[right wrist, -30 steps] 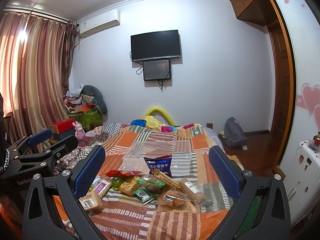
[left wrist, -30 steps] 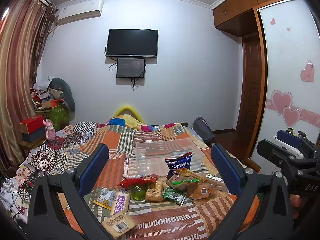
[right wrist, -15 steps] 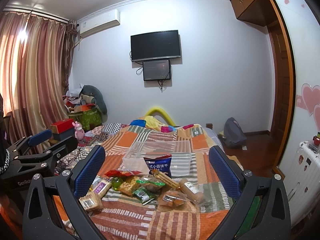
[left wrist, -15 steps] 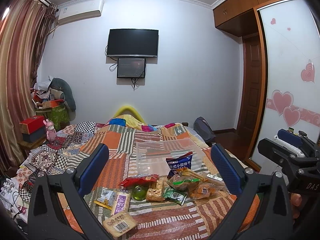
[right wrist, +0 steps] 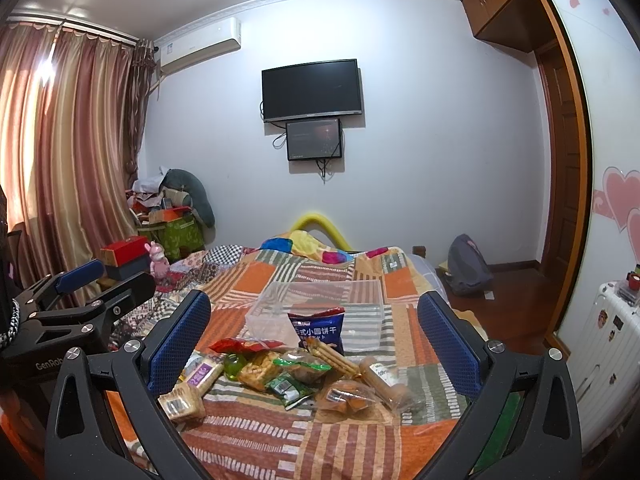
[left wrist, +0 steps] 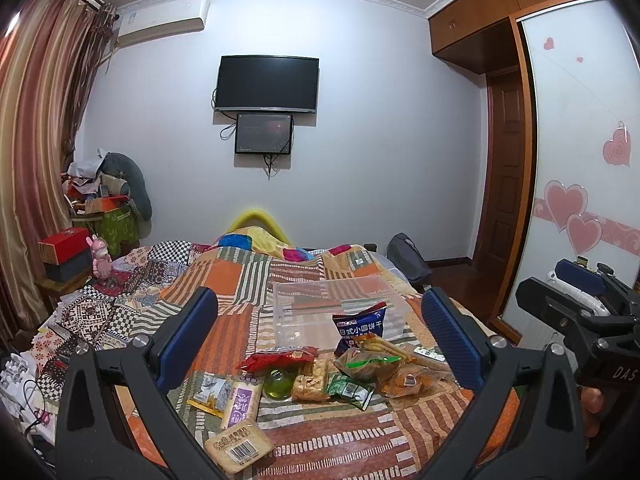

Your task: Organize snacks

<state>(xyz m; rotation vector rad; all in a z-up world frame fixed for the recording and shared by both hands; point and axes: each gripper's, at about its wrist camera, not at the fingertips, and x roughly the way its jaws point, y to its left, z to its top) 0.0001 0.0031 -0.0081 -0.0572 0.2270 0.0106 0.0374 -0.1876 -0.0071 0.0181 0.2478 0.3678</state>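
The bed [left wrist: 224, 280] is carrying everything: a clear box [left wrist: 336, 308] is sitting empty behind the snacks [left wrist: 320, 372], ready to receive them. Both the left gripper [left wrist: 320, 340] and right gripper [right wrist: 314, 340] are hovering released, holding nothing.

White walls, TV [left wrist: 267, 83] above small screen [left wrist: 263, 133], air conditioner [left wrist: 163, 20], striped curtains [right wrist: 76, 152], patchwork bed [left wrist: 236, 276], wooden wardrobe [left wrist: 508, 152]

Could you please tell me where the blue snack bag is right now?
In both wrist views the blue snack bag stands mid-bed, leaning against the clear plastic box, just behind the snack pile.
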